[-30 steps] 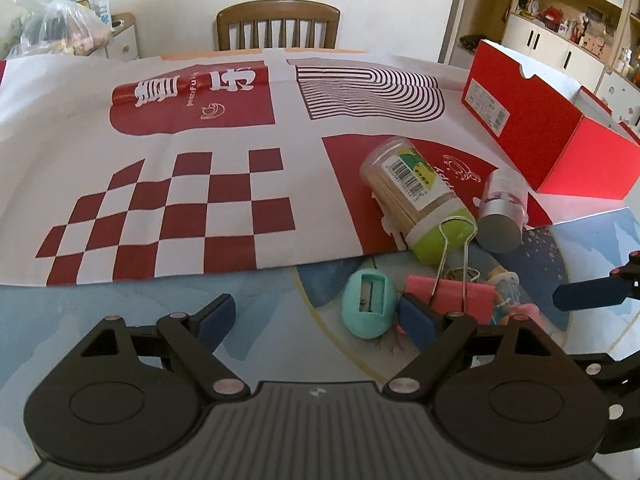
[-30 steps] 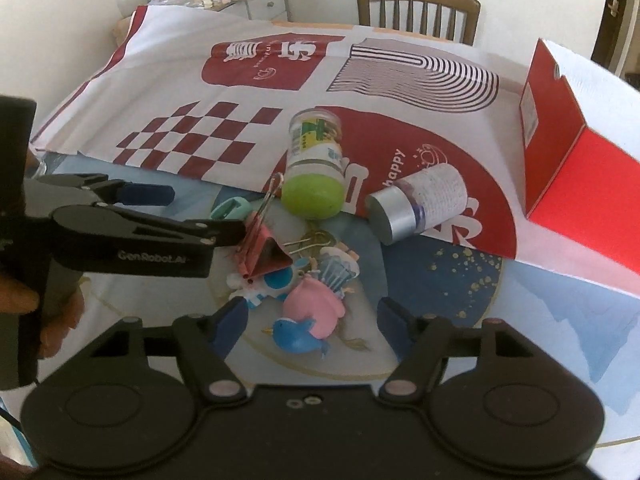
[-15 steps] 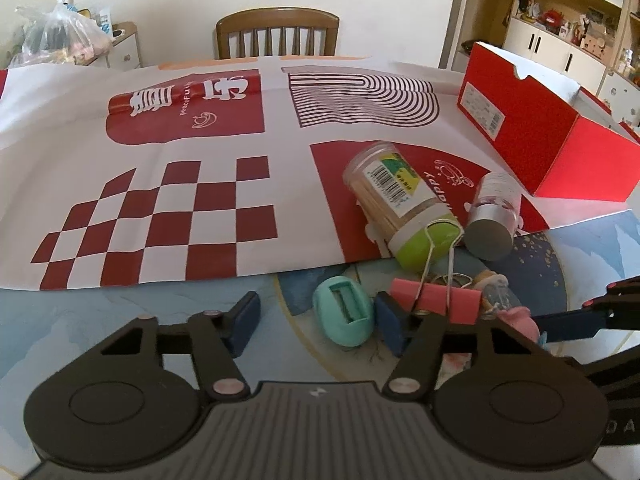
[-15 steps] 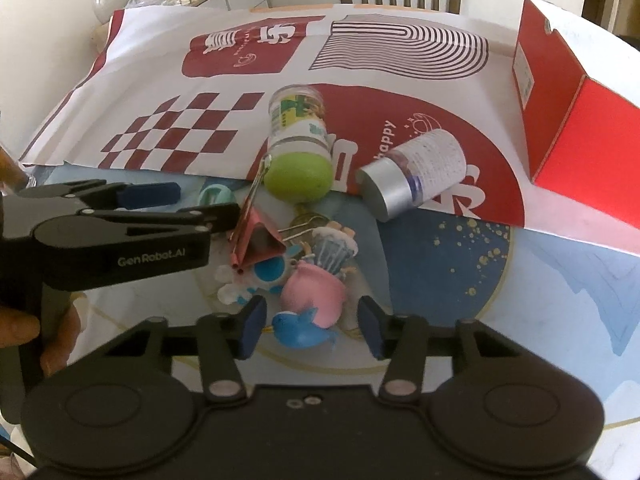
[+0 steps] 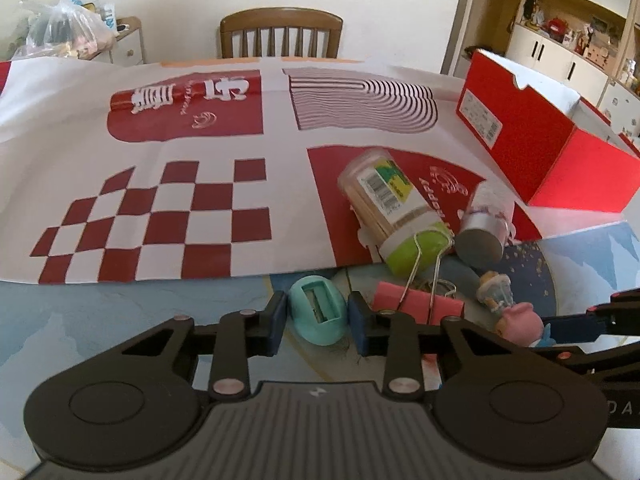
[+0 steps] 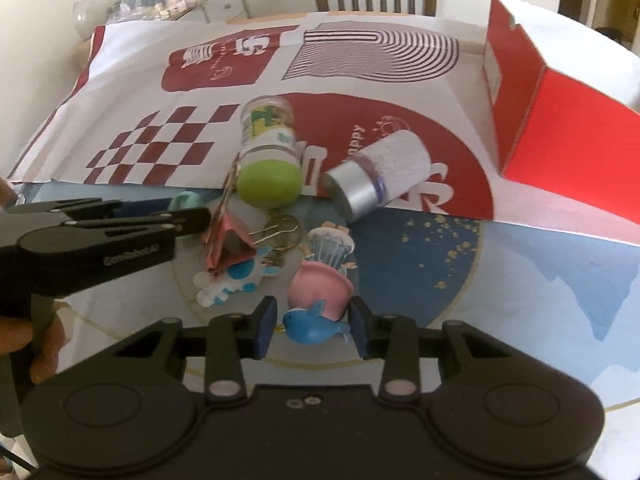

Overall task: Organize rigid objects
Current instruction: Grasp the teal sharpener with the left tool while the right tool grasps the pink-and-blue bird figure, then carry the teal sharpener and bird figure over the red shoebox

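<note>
Near table's front edge, left gripper (image 5: 318, 320) has narrowed round teal egg-shaped plastic sharpener (image 5: 319, 314), right gripper (image 6: 312, 326) round blue bird figurine (image 6: 314, 325); both w/ gaps, not yet clamped. Lifts prob. next.

Objects crowd the near table edge: pink binder clip (image 5: 416, 305), green-capped jar (image 5: 394, 216) and silver-capped jar (image 5: 484, 226) lie touching. Checkered paper (image 5: 152, 220) to the left lies bare. Red box (image 5: 540, 140) blocks the right.
</note>
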{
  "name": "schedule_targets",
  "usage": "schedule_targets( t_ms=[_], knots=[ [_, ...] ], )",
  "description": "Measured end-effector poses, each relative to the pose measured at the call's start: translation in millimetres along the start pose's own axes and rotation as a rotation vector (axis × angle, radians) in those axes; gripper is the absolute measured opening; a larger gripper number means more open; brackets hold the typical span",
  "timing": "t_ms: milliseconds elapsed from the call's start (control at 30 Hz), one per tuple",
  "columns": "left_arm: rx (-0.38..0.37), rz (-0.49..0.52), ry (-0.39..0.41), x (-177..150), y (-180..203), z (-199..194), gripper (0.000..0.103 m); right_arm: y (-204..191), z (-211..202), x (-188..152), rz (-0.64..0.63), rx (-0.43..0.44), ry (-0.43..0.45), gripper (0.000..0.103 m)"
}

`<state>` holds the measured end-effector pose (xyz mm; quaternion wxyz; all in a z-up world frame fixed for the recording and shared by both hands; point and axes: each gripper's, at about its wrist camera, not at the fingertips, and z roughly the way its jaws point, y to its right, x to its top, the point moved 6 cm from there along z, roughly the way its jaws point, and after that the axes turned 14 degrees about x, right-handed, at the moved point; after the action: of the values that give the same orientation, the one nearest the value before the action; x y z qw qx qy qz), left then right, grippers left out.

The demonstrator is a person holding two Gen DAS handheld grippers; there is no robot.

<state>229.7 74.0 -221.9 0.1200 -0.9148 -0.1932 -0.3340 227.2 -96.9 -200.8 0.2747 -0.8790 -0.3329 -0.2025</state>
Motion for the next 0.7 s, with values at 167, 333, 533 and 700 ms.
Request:
schedule_targets(
  t_ms=[167,333,533,700],
  knots=[
    [-0.006,-0.026,-0.003,5,-5,-8,0.033,1,-13,3,0.0,0.003,0.035,0.038],
    [-0.024,-0.051,-0.018,9,-5,-19,0.033,5,-31,8,0.023,0.018,0.076,0.038],
    [-0.051,-0.052,-0.043,14,3,-31,0.033,10,-50,12,0.032,0.038,0.094,0.038],
    [-0.073,-0.018,-0.073,17,18,-39,0.033,20,-68,10,0.035,0.053,0.1,0.038]
  ],
)
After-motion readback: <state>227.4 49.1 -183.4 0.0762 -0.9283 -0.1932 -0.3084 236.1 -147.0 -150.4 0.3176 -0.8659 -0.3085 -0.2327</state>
